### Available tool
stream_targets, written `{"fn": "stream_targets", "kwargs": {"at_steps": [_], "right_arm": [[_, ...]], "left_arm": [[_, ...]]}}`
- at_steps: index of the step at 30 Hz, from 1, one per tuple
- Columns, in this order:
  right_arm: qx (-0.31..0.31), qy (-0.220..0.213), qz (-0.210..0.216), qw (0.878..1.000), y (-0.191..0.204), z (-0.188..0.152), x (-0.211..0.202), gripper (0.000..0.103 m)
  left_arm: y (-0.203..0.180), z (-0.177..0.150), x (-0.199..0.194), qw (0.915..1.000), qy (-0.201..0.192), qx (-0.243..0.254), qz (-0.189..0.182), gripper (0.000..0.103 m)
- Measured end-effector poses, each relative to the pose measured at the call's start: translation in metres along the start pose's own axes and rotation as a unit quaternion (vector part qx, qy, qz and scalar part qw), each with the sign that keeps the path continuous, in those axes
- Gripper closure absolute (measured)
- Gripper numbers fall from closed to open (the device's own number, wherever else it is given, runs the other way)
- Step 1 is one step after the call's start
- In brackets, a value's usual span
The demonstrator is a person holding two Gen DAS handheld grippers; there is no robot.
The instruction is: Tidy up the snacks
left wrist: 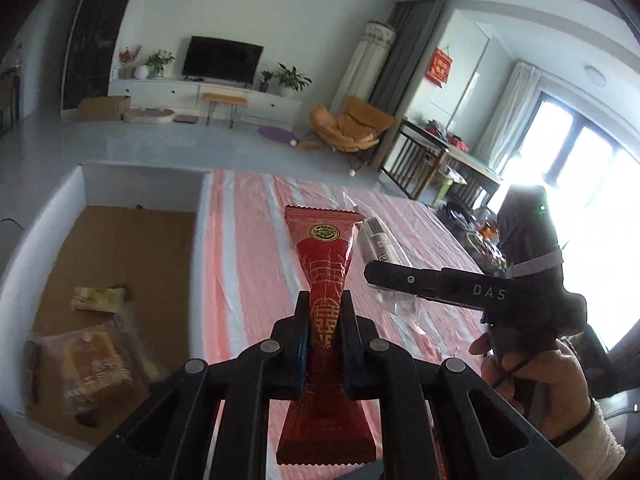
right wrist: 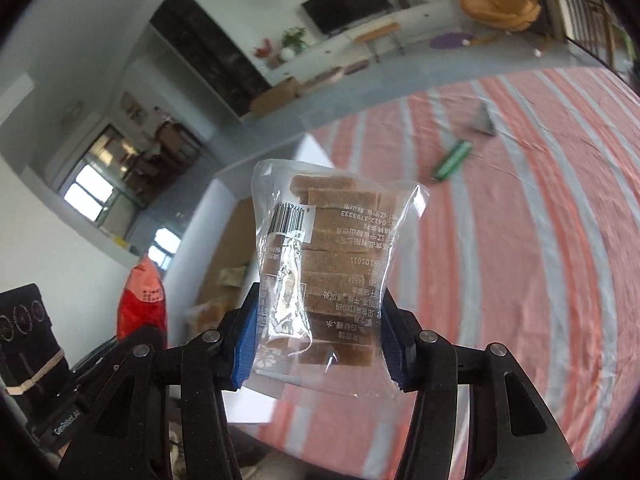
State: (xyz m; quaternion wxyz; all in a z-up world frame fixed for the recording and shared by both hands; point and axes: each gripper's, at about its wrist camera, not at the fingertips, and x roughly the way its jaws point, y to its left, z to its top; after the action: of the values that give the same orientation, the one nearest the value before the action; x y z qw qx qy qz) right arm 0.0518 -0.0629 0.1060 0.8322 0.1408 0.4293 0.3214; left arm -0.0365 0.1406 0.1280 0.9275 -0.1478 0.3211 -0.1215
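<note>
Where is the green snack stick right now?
In the right wrist view the green snack stick lies on the striped tablecloth, upper right of the held clear packet, just below a small grey triangular packet.

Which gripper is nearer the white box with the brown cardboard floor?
Left. The left gripper, shut on a red foil snack packet, is just beside the white box. The right gripper, holding a clear bag of brown bars, is farther out.

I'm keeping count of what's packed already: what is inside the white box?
Inside the white box, on its brown floor: a pale green packet and clear-wrapped yellow-brown snacks. The near corner is hidden by the left gripper.
</note>
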Motion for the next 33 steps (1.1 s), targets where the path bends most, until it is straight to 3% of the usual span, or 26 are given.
{"fn": "stream_targets", "kwargs": {"at_steps": [4,8,10,11,12,14,16,19,23,26,29,33], "right_arm": [[-0.070,0.025,0.043,0.996,0.089,0.011,0.041,0.048],[-0.122,0.051,0.059,0.989,0.146,-0.003,0.094,0.043],[-0.143,0.055,0.046,0.987,0.162,-0.013,0.118,0.030],[-0.157,0.054,0.027,0.986,0.167,-0.019,0.125,0.029],[-0.169,0.054,0.014,0.984,0.169,-0.024,0.131,0.029],[-0.182,0.044,0.001,0.982,0.161,-0.031,0.127,0.028],[-0.184,0.026,-0.026,0.982,0.146,-0.036,0.117,0.024],[-0.195,0.001,-0.091,0.977,0.099,-0.042,0.102,0.023],[-0.150,0.005,-0.180,0.972,0.015,-0.053,0.088,0.023],[-0.098,0.023,-0.231,0.968,-0.054,-0.071,0.071,0.023],[-0.069,0.036,-0.287,0.955,-0.110,-0.088,0.053,0.023],[-0.037,0.025,-0.341,0.939,-0.164,-0.104,0.029,0.023]], "left_arm": [[0.054,0.006,-0.037,0.9950,-0.032,-0.027,0.091,0.091],[0.115,-0.013,-0.035,0.9737,-0.016,-0.060,0.219,0.088],[0.144,-0.027,-0.028,0.9549,0.005,-0.082,0.285,0.073],[0.156,-0.034,-0.026,0.9469,0.013,-0.097,0.306,0.048],[0.164,-0.040,-0.026,0.9416,0.013,-0.111,0.318,0.030],[0.165,-0.046,-0.026,0.9384,-0.001,-0.122,0.323,0.025],[0.156,-0.046,-0.023,0.9407,-0.011,-0.111,0.320,0.018],[0.130,-0.042,-0.007,0.9523,-0.021,-0.083,0.293,0.014],[0.092,-0.029,0.034,0.9766,-0.016,-0.043,0.210,0.006],[0.046,-0.028,0.073,0.9888,0.017,0.001,0.148,0.005],[0.004,-0.033,0.111,0.9945,0.056,0.034,0.082,0.005],[-0.038,-0.049,0.175,0.9914,0.088,0.083,0.049,0.005]]}}
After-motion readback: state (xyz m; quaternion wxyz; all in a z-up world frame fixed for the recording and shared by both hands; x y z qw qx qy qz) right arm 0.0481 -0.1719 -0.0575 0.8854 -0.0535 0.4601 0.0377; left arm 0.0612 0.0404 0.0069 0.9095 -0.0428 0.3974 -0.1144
